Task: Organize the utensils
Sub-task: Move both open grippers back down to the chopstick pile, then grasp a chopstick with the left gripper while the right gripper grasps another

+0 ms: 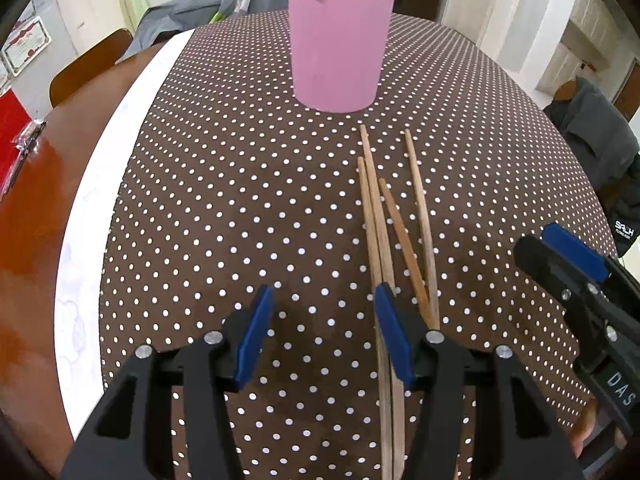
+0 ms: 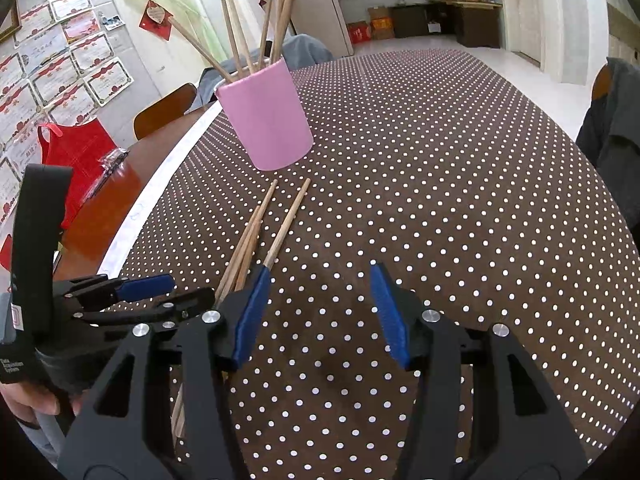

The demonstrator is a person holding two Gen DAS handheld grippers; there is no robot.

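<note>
Four loose wooden chopsticks lie flat on the brown tablecloth with white dots, close together and pointing toward the pink cup. That cup stands upright on the cloth a little beyond their far tips, and more chopsticks stick up out of it, leaning different ways. Both grippers are low over the cloth, side by side. On the left gripper the two blue pads stand apart with only dotted cloth between them, so it holds nothing; its right pad sits over the near part of the loose sticks, and I cannot tell if it touches them. On the right gripper the blue pads are also apart and nothing is held, and the sticks lie just off its left pad. A hand shows at the bottom left edge of the right camera view, holding the left gripper's handle. Along the left edge of the cloth runs a white strip, and past it is the shiny wooden table. Some framed papers hang on the wall behind.
</note>
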